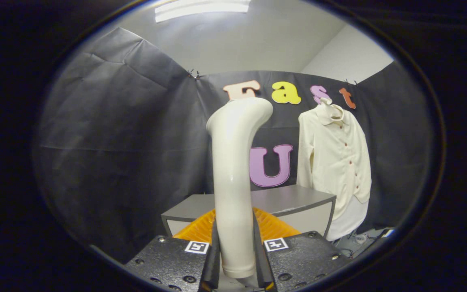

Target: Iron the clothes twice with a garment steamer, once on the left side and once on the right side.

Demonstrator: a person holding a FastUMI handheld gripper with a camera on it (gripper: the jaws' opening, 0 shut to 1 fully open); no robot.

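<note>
A cream garment steamer point(233, 174) stands upright between my two fingers, its curved head pointing toward the right at the top. My gripper point(235, 247) is shut on its handle, with a black finger point(213, 251) pressed to each side. A cream button-up shirt point(335, 158) hangs on a hanger against the black booth wall, beyond the fingers and to the right of the steamer. The steamer's head is well short of the shirt, with a gap between them.
A grey table point(290, 200) stands just ahead, below the shirt's left sleeve. An orange ribbed surface point(274, 227) lies just behind the fingers. Cables lie on the floor point(359, 239) under the shirt's hem.
</note>
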